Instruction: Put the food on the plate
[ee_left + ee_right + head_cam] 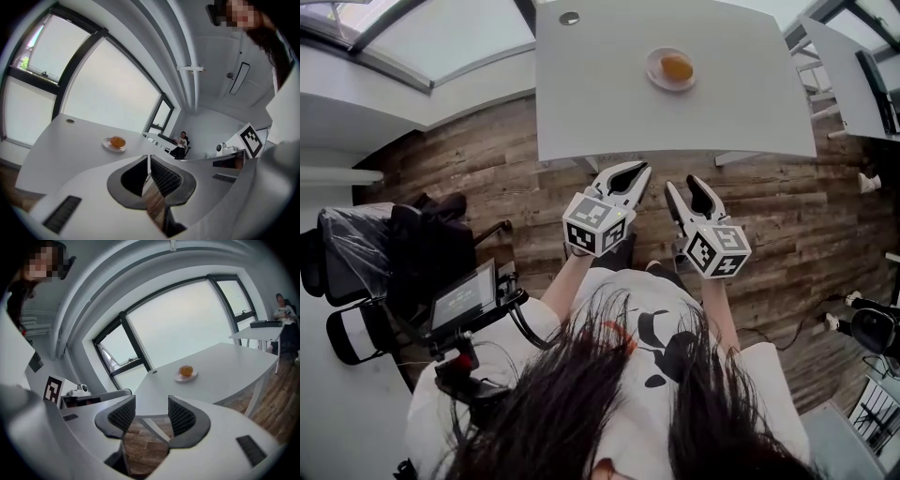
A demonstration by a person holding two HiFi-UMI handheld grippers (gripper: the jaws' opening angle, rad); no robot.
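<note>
2 handheld grippers, 1 task item, 1 dish, and furniture as listed.

1. Left gripper (635, 169) – held out in front of the person, over the wood floor (487, 178) and just short of the table's near edge. Its own view shows the 2 ribbed pads brought together at the tips with only a hairline between them; nothing is held. Marker cube (595, 225) sits at the rear, above the wrist.

2. Right gripper (682, 183) – beside the left one, close but not touching, pointing the same way. Its jaws stand apart, with a clear gap through which the table edge and floor show; nothing lies between the pads. Second marker cube (717, 248) is at its rear.

3. Food (676, 67) – 1 round orange piece, lying on the plate.

4. Plate (656, 77) – small, white and round, on the far half of the table, well apart from both grippers.

5. Table (609, 94) – pale grey top, with 1 round grommet (569, 18) near its far edge; the plate is the only loose thing seen on it.

6. Surroundings – 1 black office chair (356, 253) to the person's left; 1 screen unit (464, 300) close to the person's left side; a second table (853, 75) to the right; large windows behind the table; 1 seated person (181, 140) at a far desk, too small to detail.
</note>
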